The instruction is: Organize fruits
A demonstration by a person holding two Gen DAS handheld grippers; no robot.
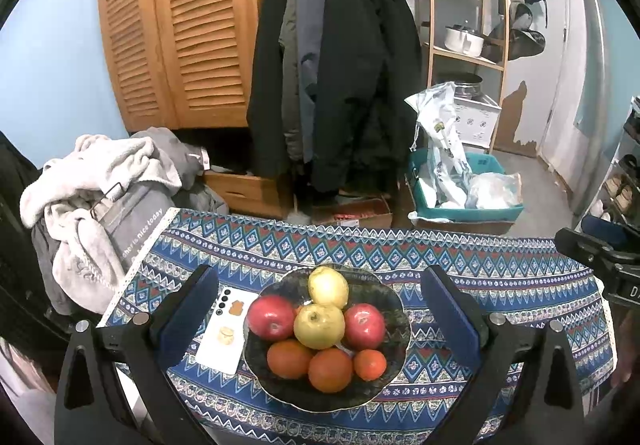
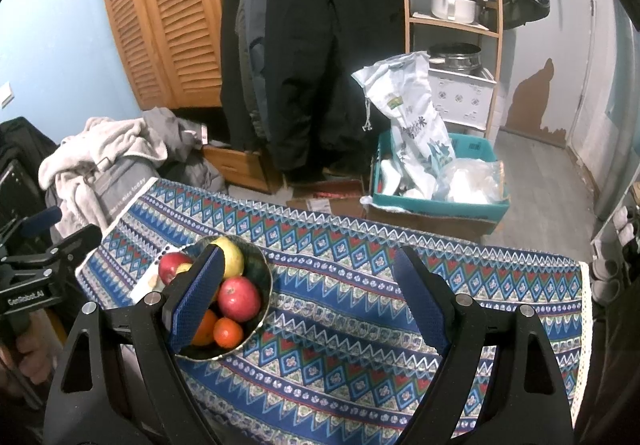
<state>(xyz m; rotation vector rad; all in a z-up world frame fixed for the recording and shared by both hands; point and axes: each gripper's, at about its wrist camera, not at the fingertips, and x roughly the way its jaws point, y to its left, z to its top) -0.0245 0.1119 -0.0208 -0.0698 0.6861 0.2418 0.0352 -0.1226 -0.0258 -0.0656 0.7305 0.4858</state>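
Observation:
A dark glass bowl (image 1: 394,309) sits on the patterned tablecloth (image 1: 500,269) and holds two yellow apples (image 1: 319,326), two red apples (image 1: 271,317) and three oranges (image 1: 330,370). My left gripper (image 1: 320,293) is open and empty, its blue pads either side of the bowl, above it. In the right wrist view the bowl (image 2: 266,277) lies at the left, partly behind the left finger. My right gripper (image 2: 308,269) is open and empty over bare cloth (image 2: 340,309) to the right of the bowl.
A white phone (image 1: 226,329) lies face down just left of the bowl. A pile of clothes (image 1: 96,181) sits off the table's left end. Beyond the far edge hang dark coats (image 1: 340,65), and a teal crate (image 1: 468,185) with bags sits on the floor.

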